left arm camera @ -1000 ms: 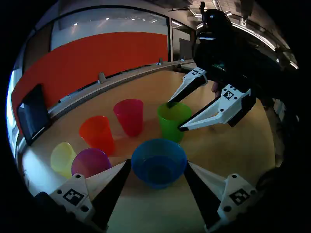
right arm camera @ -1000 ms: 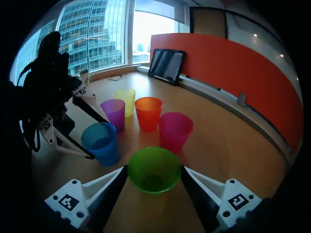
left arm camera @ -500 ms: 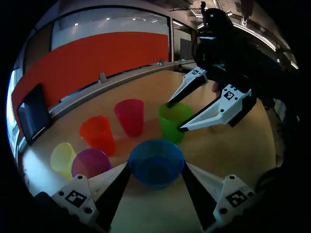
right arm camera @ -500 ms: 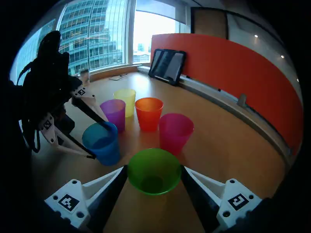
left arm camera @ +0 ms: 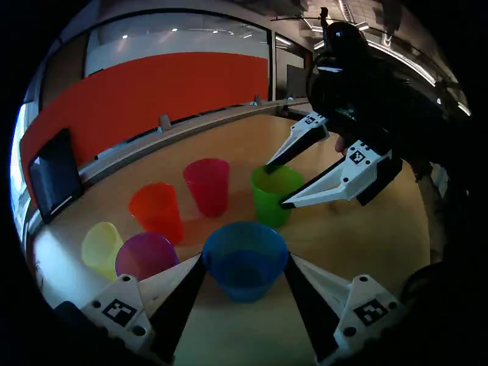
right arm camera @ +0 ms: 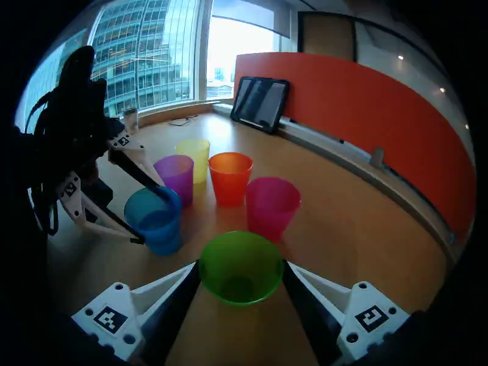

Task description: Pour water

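Left gripper view: we saw the left gripper [left arm camera: 244,261] clamped on the translucent blue plastic cup [left arm camera: 245,287], water [left arm camera: 244,271] low inside. The right gripper [right arm camera: 240,266] clamped the translucent green plastic cup [right arm camera: 240,291], contents unclear. Both cups had barely shifted since a second earlier.

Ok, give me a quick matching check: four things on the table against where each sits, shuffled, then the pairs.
1 blue cup
2 green cup
3 tablet
4 yellow cup

A propped up by the orange wall
B between the fingers of the right gripper
C farthest cup in the right gripper view
D between the fingers of the left gripper

Pairs: 1-D, 2-B, 3-A, 4-C
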Motion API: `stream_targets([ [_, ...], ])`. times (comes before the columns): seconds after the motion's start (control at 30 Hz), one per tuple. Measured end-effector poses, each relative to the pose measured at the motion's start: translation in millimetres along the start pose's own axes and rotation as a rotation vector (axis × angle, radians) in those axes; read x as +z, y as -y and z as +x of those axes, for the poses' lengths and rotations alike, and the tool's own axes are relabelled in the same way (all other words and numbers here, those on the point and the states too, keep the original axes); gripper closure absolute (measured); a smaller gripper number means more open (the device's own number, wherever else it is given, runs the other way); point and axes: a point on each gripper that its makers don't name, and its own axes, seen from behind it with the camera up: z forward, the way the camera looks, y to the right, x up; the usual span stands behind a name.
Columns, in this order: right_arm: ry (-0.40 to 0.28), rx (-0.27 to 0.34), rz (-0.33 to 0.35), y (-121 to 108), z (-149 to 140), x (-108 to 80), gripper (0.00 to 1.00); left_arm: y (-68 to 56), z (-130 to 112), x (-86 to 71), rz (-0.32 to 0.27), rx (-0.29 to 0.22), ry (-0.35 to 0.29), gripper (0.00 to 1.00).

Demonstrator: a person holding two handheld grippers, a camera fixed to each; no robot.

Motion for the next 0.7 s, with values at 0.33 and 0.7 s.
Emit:
stream_targets([
  [0.33,-0.023,-0.001,-0.006,2,12,-12.5,0.05,-1.8,16,-15.5,0.005,0.009,-0.042,0.13],
  [0.7,-0.085,-0.009,-0.033,6,40,-40.0,0.05,9.7,43,-47.0,0.051,0.031,-0.118,0.13],
])
